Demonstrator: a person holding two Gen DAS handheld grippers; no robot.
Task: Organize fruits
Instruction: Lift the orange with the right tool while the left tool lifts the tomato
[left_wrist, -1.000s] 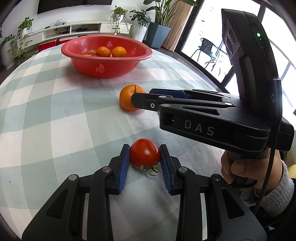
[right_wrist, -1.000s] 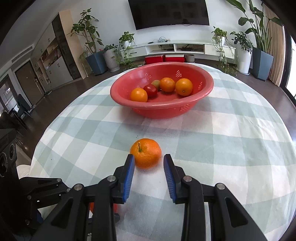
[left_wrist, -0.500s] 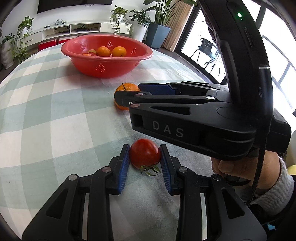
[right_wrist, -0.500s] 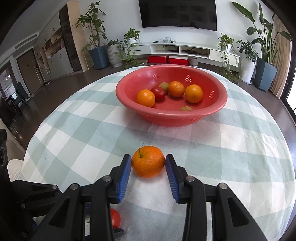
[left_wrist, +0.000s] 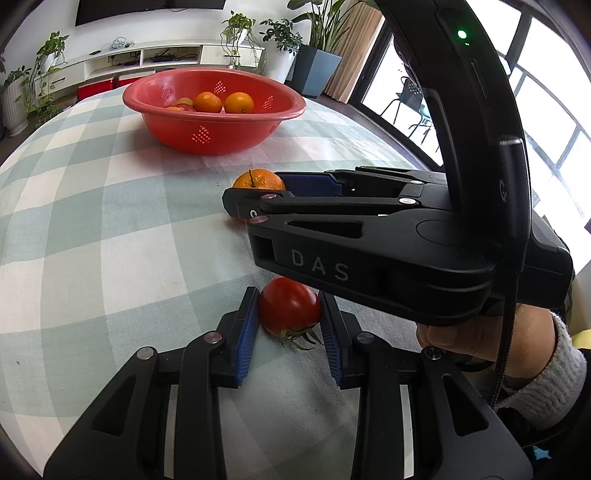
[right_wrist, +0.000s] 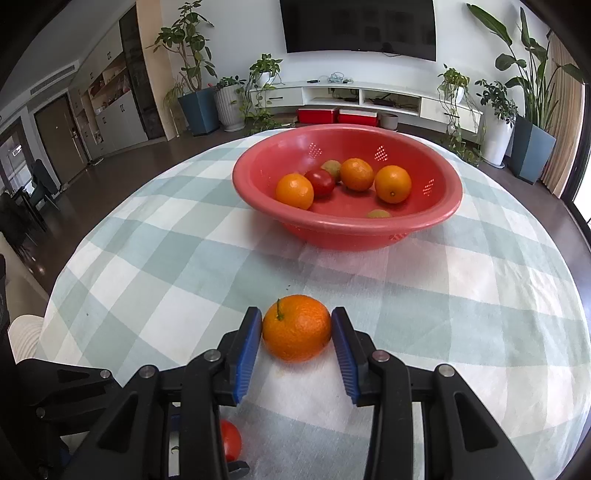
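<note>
Left hand-held gripper (left_wrist: 288, 314) clamps tomato (left_wrist: 289, 305); right hand-held gripper (right_wrist: 297, 330) apparently pinching orange (right_wrist: 296, 327), contact unclear.

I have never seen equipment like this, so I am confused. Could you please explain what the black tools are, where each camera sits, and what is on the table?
There is no robot here. A person holds two black hand-held grippers, one in each hand, and each carries a wide-angle camera looking forward along its two fingers.

The left camera's picture shows the left gripper closed on a red tomato that sits on the checked tablecloth. The big black object crossing that picture is the other tool, held by a hand.

The right camera's picture shows the right gripper around an orange, its pads at the fruit's sides. Behind stands a red basin already containing oranges, a tomato and small greenish fruits.
</note>
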